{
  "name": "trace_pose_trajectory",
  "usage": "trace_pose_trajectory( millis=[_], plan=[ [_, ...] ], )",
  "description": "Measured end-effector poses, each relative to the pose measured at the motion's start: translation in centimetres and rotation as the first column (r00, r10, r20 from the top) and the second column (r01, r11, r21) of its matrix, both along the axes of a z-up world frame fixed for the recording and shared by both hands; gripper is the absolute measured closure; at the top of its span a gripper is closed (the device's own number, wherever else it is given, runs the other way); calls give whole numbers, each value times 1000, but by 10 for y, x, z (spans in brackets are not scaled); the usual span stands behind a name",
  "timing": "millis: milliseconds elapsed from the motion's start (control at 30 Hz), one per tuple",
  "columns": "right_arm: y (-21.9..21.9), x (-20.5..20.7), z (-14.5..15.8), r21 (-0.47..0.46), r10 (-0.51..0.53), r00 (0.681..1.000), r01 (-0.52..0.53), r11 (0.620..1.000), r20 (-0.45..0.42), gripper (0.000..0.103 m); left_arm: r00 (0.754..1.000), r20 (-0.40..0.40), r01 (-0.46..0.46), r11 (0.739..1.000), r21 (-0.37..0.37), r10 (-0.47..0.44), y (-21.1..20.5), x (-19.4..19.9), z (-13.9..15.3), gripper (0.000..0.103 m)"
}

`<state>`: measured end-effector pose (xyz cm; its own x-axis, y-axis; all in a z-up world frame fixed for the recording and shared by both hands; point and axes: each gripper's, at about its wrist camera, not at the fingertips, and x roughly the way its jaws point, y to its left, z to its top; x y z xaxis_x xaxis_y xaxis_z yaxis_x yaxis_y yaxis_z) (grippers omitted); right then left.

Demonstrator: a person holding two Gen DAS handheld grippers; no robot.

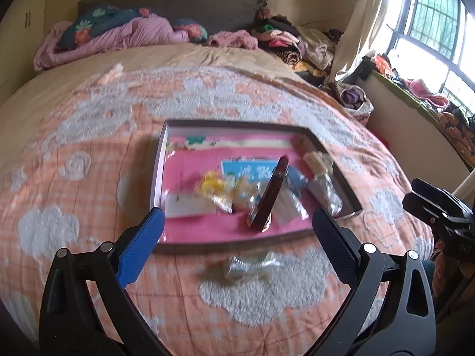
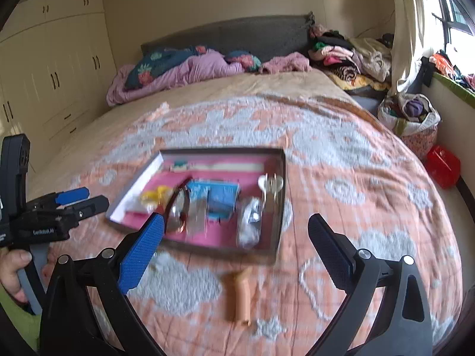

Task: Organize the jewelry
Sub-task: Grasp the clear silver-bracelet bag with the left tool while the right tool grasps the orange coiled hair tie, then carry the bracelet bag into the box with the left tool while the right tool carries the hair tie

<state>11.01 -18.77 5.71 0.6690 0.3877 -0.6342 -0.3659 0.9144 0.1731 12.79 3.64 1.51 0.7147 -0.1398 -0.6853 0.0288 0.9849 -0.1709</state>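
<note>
Spread across the bed (image 1: 89, 154) is an orange quilt with fluffy white cloud patches, and a shallow box (image 1: 166, 163) with a pink lining sits on it, just ahead of both sets of fingers. Both the left gripper (image 1: 237, 237) and the right gripper (image 2: 236, 238) hang above the quilt with fingers wide apart and nothing between them.

Inside the box lie small clear packets of jewelry (image 1: 219, 191), a blue card (image 1: 249, 170), a dark hinged case (image 1: 271, 191) and a larger clear bag (image 2: 251, 222) toward the right wall. Two pieces lie outside it on the quilt: a crumpled clear packet (image 1: 249, 267) just below the left fingers, and a tan tube-like piece (image 2: 239, 296) between and below the right fingers.

My guess is those strays go in next. Each wants a low, slow approach, fingers straddling it, closing gently so the quilt is not pinched.

On the left gripper's body, seen from the right wrist, white lettering appears to read "SenRobot.AI". The blue card's print is too blurred to read.
</note>
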Motion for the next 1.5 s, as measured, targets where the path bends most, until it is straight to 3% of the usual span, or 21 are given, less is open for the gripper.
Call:
trace_pose_trajectory(
  millis=[533, 700, 833, 900, 967, 1133, 1200, 1300, 1500],
  plan=[
    [6, -21, -71, -67, 7, 989, -17, 998, -148, 7, 989, -147, 25, 999, 23, -21, -22, -9, -61, 10],
    [15, -9, -95, -101, 18, 981, -39, 994, -196, 24, 983, -183, 27, 999, 25, -22, -28, -3, -74, 10],
    [20, -2, -117, -105, 30, 968, -58, 993, -250, 46, 980, -200, 20, 999, 38, -12, -31, 2, -83, 10],
    [23, -6, -117, -92, 55, 969, -79, 993, -240, 57, 978, -208, 13, 999, 36, -5, -30, 5, -86, 10],
    [25, -10, -116, -75, 84, 965, -106, 992, -248, 83, 977, -212, 8, 999, 38, 0, -31, 9, -90, 10],
    [21, -18, -105, 15, 129, 959, -130, 991, -252, 86, 979, -204, 25, 997, 70, -10, -39, 16, -96, 14],
    [19, -23, -96, 33, 137, 962, -133, 991, -236, 86, 981, -194, 36, 994, 103, -16, -43, 15, -96, 40],
    [16, -26, -82, 64, 149, 967, -138, 988, -209, 86, 982, -185, 55, 993, 107, -35, -43, 12, -94, 43],
    [13, -31, -56, 102, 169, 973, -154, 983, -158, 86, 987, -144, 74, 996, 42, -67, -38, -5, -70, 44]
  ],
)
